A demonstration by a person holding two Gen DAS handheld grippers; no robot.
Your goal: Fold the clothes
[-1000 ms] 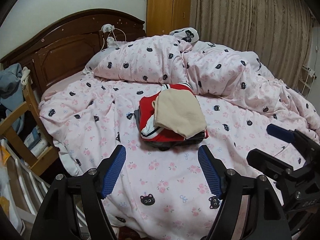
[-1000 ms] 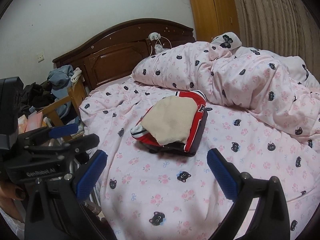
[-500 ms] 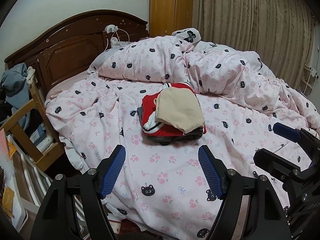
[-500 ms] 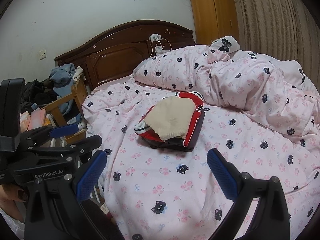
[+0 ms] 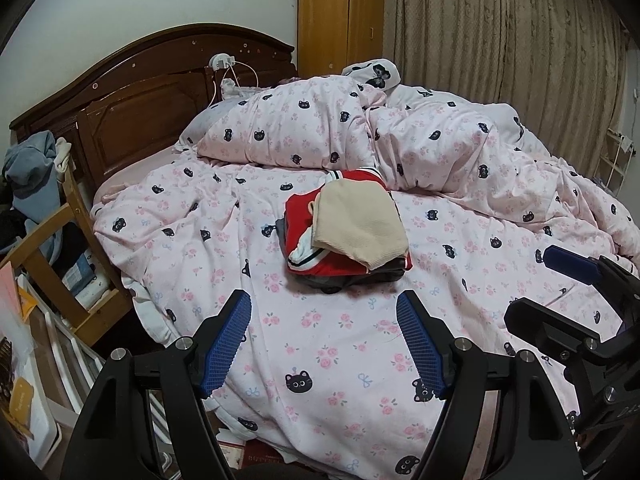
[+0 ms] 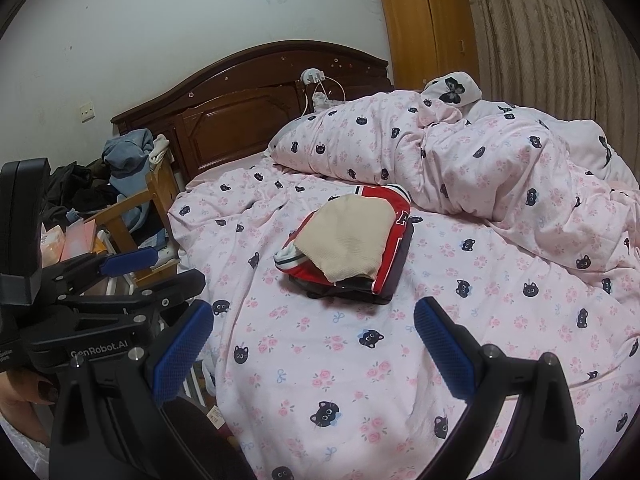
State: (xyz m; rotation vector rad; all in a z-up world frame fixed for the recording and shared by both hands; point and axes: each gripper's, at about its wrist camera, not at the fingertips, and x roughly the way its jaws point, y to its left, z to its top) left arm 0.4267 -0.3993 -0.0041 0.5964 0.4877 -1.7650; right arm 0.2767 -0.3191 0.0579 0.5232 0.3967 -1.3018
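A stack of folded clothes (image 5: 344,236) lies mid-bed on the pink cat-print sheet (image 5: 328,344): a beige garment (image 5: 360,228) on top, a red one (image 5: 300,216) under it, dark ones at the bottom. It also shows in the right wrist view (image 6: 348,244). My left gripper (image 5: 323,342) is open and empty, held back over the bed's near edge. My right gripper (image 6: 314,354) is open and empty too, beside the left one (image 6: 132,276). The right gripper shows at the right of the left wrist view (image 5: 560,288).
A bunched pink duvet (image 5: 400,136) fills the back and right of the bed. A dark wooden headboard (image 5: 152,104) stands behind. A wooden chair (image 5: 60,240) with clothes and boxes stands at the left. A wardrobe (image 5: 340,20) and curtains (image 5: 500,40) are at the back.
Both grippers have drawn back from the stack toward the bed's near edge; more of the sheet's front edge and the floor shows. The stack has not moved.
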